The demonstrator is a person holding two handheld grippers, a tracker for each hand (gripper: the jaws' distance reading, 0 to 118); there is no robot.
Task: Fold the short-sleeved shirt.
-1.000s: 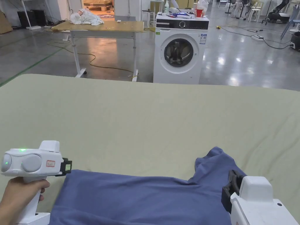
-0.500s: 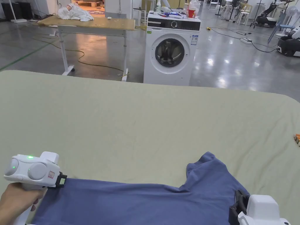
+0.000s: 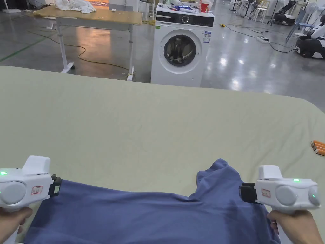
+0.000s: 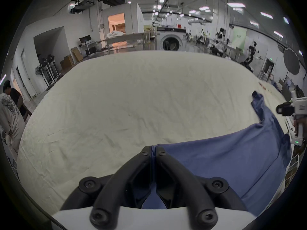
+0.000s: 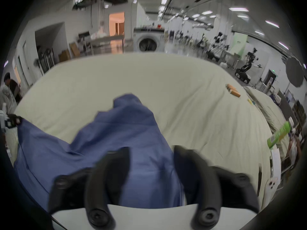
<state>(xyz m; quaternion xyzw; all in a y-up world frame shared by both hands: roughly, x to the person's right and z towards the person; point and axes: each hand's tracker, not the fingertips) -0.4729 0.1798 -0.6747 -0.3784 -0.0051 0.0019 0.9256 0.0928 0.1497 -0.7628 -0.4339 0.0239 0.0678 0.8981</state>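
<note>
Bed (image 3: 158,120) carries blue shirt (image 3: 152,216) along its near edge, sleeve bunched. Left gripper (image 4: 153,152) pinches one corner tight; right gripper (image 5: 150,160) hovers agape, empty. Risk: one-sided pull drags cloth askew

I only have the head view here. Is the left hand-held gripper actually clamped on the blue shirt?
Observer: Yes. In the left gripper view, the left hand-held gripper has both jaws closed on an edge of the shirt.
Operator: And the right one?
Observer: The right gripper view shows the right hand-held gripper with its jaws apart over shirt fabric, pinching nothing.
Operator: Anything off to my right?
Observer: A green cylinder sits far right; I cannot tell what it rests on.
</note>
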